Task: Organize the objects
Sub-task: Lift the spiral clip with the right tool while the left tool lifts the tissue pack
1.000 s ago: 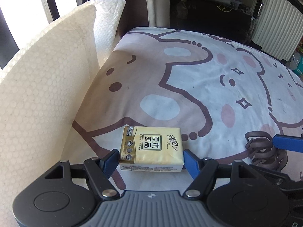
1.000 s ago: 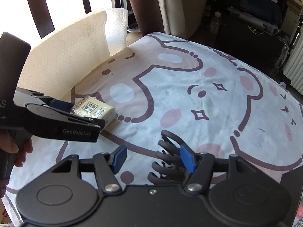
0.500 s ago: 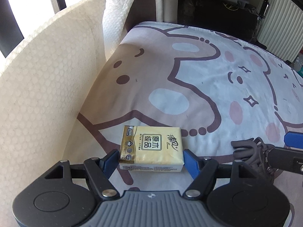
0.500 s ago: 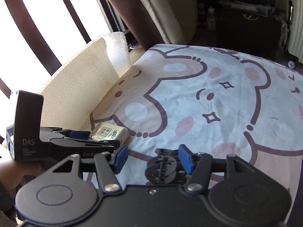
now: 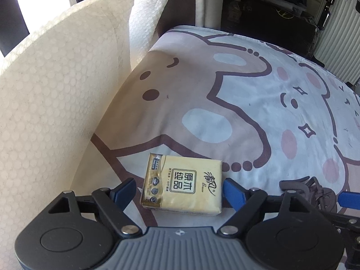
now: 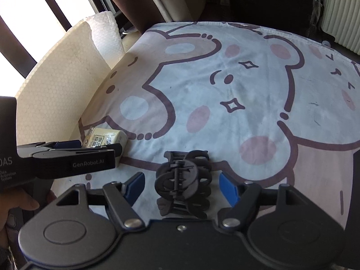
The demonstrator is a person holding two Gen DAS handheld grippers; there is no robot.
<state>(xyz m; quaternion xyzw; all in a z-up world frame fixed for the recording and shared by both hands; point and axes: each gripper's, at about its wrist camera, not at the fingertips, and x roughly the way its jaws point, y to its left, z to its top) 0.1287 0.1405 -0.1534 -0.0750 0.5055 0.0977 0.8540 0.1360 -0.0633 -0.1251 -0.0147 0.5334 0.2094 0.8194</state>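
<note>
Left gripper (image 5: 178, 190) jaws have just been opening: the 2 blue pads stand apart either side of the yellow tissue pack (image 5: 183, 185), a gap showing on the left, the right pad close, possibly touching. Pack lies flat on the cartoon bedsheet (image 5: 247, 103), near the cream foam sheet (image 5: 56, 103). Right gripper (image 6: 181, 186) jaws also just been opening, pads clear of the black hair claw (image 6: 183, 186) lying on the sheet between them.
</note>
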